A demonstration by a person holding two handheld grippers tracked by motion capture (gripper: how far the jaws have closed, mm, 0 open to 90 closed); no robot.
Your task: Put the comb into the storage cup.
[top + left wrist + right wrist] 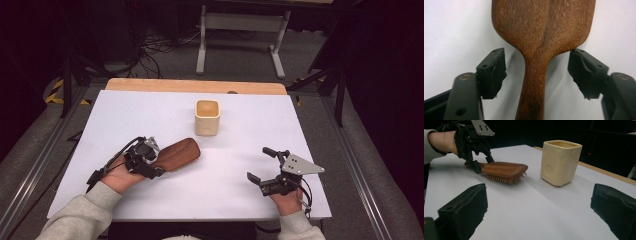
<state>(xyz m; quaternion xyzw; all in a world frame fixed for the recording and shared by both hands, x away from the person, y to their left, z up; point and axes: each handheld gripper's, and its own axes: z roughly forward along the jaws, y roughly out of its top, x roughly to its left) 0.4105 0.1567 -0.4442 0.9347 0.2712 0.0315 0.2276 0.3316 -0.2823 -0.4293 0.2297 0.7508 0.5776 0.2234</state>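
A brown wooden hairbrush lies bristles down on the white table, left of centre. My left gripper is open, its jaws standing either side of the brush's narrow handle with gaps on both sides. The right gripper view shows the brush with the left gripper astride its handle end. A cream square cup stands upright behind the brush, seen too as the cup in the right gripper view. My right gripper hovers open at the front right, nothing between its fingers.
A wooden strip runs along the table's far edge. Beyond it stand a white frame and cables on the grey floor. Dark stands flank the table on both sides.
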